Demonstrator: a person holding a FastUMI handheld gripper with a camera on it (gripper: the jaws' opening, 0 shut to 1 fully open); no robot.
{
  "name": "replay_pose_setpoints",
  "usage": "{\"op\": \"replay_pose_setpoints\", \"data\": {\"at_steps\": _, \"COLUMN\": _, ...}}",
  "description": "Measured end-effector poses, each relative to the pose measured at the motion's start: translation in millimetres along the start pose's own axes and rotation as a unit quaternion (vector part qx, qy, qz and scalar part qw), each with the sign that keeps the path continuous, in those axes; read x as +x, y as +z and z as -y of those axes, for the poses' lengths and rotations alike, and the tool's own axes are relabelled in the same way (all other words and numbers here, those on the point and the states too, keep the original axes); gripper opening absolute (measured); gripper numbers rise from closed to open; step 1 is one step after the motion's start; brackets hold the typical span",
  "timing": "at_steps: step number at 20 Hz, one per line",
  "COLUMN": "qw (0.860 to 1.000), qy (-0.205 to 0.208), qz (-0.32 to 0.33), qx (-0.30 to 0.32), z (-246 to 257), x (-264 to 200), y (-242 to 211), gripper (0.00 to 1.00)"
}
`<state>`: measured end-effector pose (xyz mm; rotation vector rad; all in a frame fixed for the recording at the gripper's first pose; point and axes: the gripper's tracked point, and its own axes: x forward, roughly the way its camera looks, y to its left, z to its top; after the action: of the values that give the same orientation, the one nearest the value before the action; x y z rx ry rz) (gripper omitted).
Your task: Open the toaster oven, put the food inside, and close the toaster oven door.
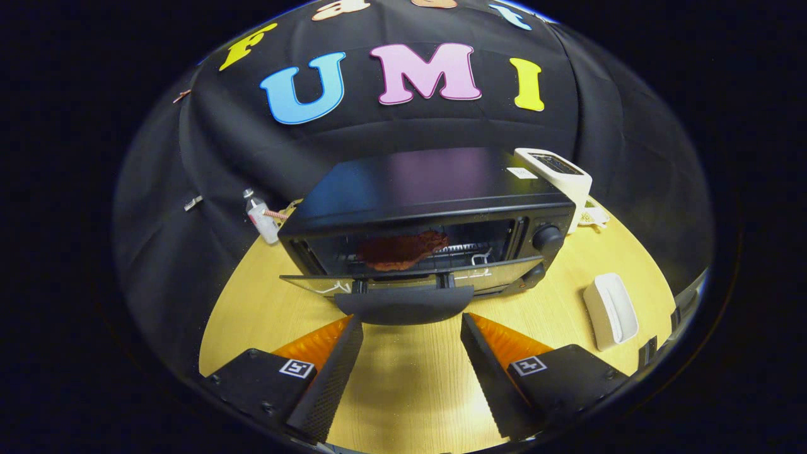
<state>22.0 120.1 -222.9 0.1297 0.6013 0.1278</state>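
Two fingers of your gripper (pixel 411 328) sit apart, empty, flanking the handle (pixel 403 304) of the dropped door (pixel 504 273); food (pixel 403 250) seems already inside the toaster oven (pixel 435 183), so closing remains.

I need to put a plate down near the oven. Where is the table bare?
Bare wood lies ahead of the open gripper, up to the toaster oven and its dropped door, and between the door and the white tray. Behind the oven it is crowded: a bottle and a white appliance.
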Motion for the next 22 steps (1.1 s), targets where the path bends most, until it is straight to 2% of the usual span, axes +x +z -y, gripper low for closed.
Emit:
{"op": "replay_pose_setpoints", "data": {"at_steps": 11, "qw": 1.0, "qy": -0.002, "qz": 0.029, "qx": -0.004, "z": 12.5, "x": -9.7, "y": 22.1, "gripper": 0.99}}
{"op": "replay_pose_setpoints", "data": {"at_steps": 16, "qw": 0.998, "qy": -0.003, "qz": 0.066, "qx": -0.003, "z": 25.1, "x": -40.0, "y": 47.0, "gripper": 0.99}}
{"op": "replay_pose_setpoints", "data": {"at_steps": 22, "qw": 0.991, "qy": -0.006, "qz": 0.13, "qx": 0.0, "z": 48.1, "x": -93.9, "y": 100.7, "gripper": 0.99}}
